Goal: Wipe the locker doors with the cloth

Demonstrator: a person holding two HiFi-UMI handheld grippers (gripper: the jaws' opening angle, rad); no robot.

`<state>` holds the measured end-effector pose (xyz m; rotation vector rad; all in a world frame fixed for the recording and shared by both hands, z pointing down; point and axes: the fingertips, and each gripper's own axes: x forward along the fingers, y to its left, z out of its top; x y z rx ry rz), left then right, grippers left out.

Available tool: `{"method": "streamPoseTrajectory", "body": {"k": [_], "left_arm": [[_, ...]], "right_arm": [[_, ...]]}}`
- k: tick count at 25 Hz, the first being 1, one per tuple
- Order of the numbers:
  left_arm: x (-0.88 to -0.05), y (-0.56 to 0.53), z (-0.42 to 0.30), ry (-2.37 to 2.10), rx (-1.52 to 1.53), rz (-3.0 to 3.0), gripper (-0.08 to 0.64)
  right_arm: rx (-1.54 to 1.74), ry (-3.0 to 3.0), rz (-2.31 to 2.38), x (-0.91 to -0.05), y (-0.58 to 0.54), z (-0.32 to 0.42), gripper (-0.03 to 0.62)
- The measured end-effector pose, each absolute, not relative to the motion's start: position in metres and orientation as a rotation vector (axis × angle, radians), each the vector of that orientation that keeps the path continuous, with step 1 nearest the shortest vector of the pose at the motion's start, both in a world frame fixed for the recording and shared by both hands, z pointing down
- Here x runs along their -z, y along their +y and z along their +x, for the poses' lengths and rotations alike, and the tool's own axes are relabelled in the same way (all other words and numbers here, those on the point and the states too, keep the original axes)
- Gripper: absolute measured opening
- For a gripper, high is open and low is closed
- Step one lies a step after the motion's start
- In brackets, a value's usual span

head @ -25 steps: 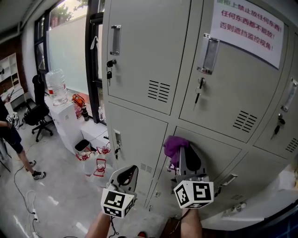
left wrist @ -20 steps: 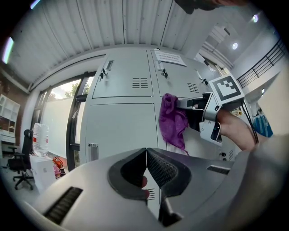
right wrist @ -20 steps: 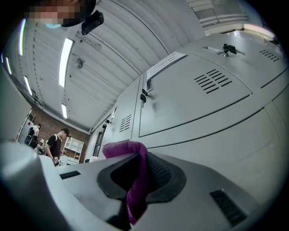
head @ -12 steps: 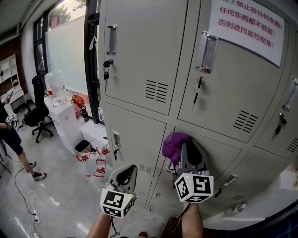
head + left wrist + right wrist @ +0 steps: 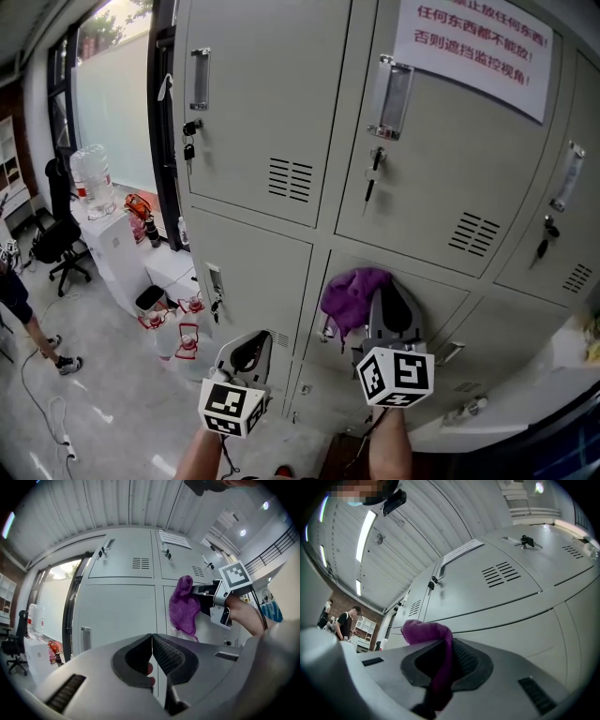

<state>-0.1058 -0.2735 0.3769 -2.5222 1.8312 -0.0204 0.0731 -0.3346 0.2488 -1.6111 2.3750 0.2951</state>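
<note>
A bank of grey metal locker doors (image 5: 281,122) fills the head view. My right gripper (image 5: 380,298) is shut on a purple cloth (image 5: 349,292), held against a lower locker door (image 5: 441,300). In the right gripper view the cloth (image 5: 429,634) bunches out between the jaws, close to the door (image 5: 525,616). My left gripper (image 5: 251,349) hangs lower and to the left, apart from the lockers, jaws shut with nothing in them. From the left gripper view the cloth (image 5: 183,604) and the right gripper (image 5: 206,597) show against the door.
A paper notice (image 5: 473,47) is taped to the upper right door. Keys hang from locks (image 5: 190,131). At left stand a water bottle (image 5: 91,173), a black chair (image 5: 56,234) and a person (image 5: 19,300). Small red and white items (image 5: 178,328) sit on the floor.
The right gripper has slid the purple cloth a little along the lower door. The head view has shifted right. The left gripper keeps its place.
</note>
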Motion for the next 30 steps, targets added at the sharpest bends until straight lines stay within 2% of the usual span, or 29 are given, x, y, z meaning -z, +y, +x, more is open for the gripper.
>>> {"method": "streamPoseTrajectory", "body": {"k": [30], "left_arm": [[-0.385,-0.285,-0.025,1.591,0.031,-2.704,0.023]], "right_arm": [[-0.358,2.156,-1.985,-0.251,-0.308,0.209,0.051]]}}
